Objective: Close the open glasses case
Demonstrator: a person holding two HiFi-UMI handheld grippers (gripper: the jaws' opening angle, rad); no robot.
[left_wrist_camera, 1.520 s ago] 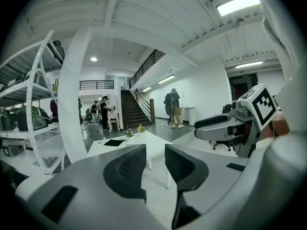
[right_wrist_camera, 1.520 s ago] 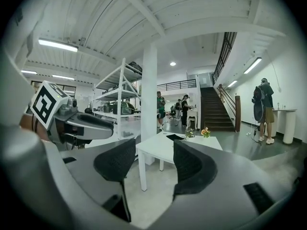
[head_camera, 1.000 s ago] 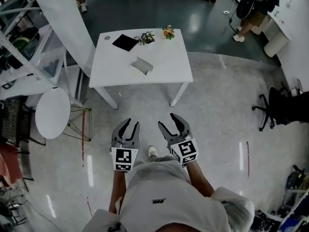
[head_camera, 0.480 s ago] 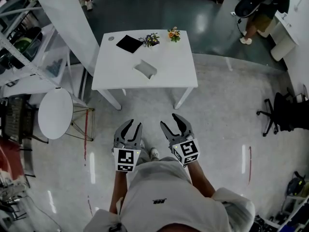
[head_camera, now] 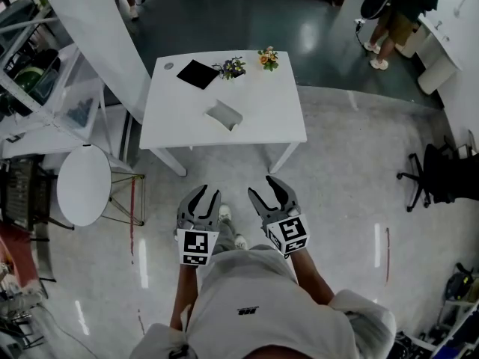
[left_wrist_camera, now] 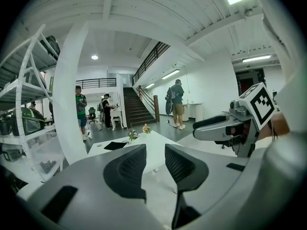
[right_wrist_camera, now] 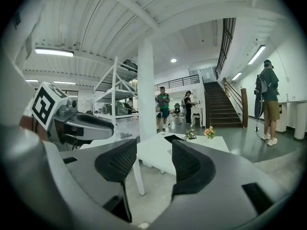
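Note:
The open glasses case point(head_camera: 224, 114), pale grey, lies near the middle of the white table point(head_camera: 277, 118), well ahead of me. Both grippers hang over the floor in front of my body, short of the table. My left gripper point(head_camera: 203, 197) is open with nothing between its jaws. My right gripper point(head_camera: 267, 187) is open and empty too. In the left gripper view the open left gripper point(left_wrist_camera: 156, 163) points at the table point(left_wrist_camera: 148, 145), with the right gripper's arm at the right. In the right gripper view the right gripper point(right_wrist_camera: 153, 162) also faces the table point(right_wrist_camera: 156, 152).
A black flat item point(head_camera: 196, 74) and two small flower pots point(head_camera: 231, 67) point(head_camera: 267, 57) stand at the table's far edge. A round white side table point(head_camera: 84, 184), shelving point(head_camera: 37, 88) and a white pillar point(head_camera: 97, 28) are on the left. An office chair point(head_camera: 441, 172) and a person point(head_camera: 389, 13) are at the right.
The table has drifted slightly lower and rightward in the head view as I step. Both grippers stay open and keep their place before my body.

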